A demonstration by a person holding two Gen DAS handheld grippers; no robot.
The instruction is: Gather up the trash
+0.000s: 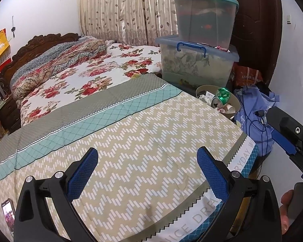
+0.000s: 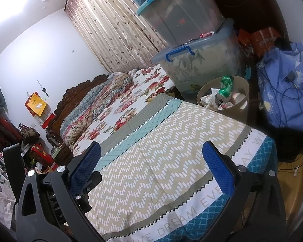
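Observation:
A beige waste bin point(image 1: 235, 109) point(image 2: 243, 98) stands on the floor past the bed's far corner. It holds crushed green cans point(image 1: 223, 95) point(image 2: 226, 86), crumpled paper point(image 2: 207, 100) and paper cups point(image 2: 239, 96). My left gripper point(image 1: 147, 167) hovers open over the zigzag-patterned bedspread point(image 1: 141, 141) with nothing between its blue pads. My right gripper point(image 2: 151, 161) is open too, tilted, above the same bedspread point(image 2: 161, 151). Part of the right gripper shows at the right edge of the left wrist view, with a hand below it.
Stacked clear storage boxes point(image 1: 200, 40) point(image 2: 192, 40) stand behind the bin beside a dark door point(image 1: 256, 30). A blue cloth bundle with cables point(image 1: 254, 111) point(image 2: 284, 92) lies on the right. A phone point(image 1: 8, 215) rests on the bed at lower left. Floral bedding point(image 1: 80, 74) covers the far bed.

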